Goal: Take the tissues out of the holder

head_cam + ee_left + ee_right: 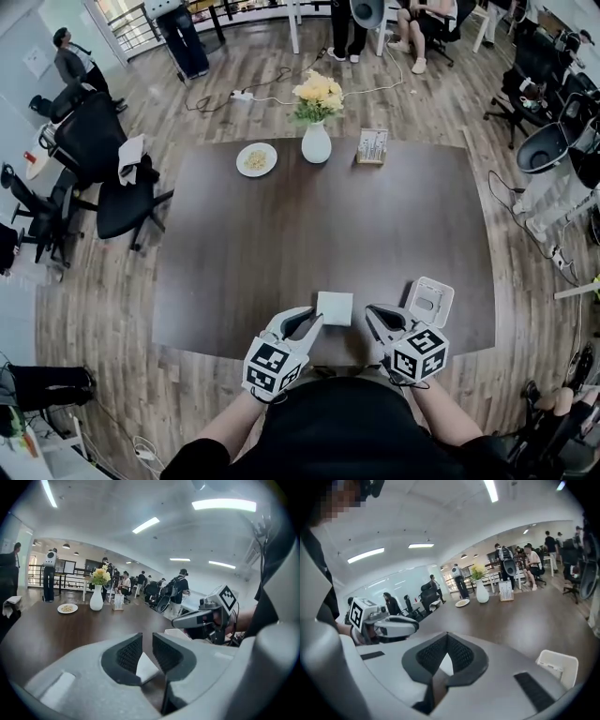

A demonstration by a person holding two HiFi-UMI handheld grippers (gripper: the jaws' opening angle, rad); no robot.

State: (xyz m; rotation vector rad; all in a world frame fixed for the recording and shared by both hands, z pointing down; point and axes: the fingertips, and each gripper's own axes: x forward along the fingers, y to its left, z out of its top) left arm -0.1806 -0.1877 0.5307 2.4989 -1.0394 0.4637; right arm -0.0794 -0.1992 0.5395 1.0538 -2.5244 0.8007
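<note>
A small square stack of white tissues (335,307) lies flat on the dark table (309,234) near its front edge. The white tissue holder (429,302) stands just right of it, apart from the stack, and also shows as a white box, the holder (557,666). My left gripper (305,321) sits at the stack's left edge with its jaws a little apart. In its own view a corner of the tissues (146,668) shows below the gap of the left gripper (146,644), untouched by the pads. My right gripper (375,315) is between stack and holder, and the right gripper (446,639) is shut with nothing in it.
At the table's far edge stand a plate of food (256,159), a white vase with yellow flowers (316,142) and a napkin rack (372,146). Office chairs (112,178) stand left of the table. People and cables are on the floor beyond it.
</note>
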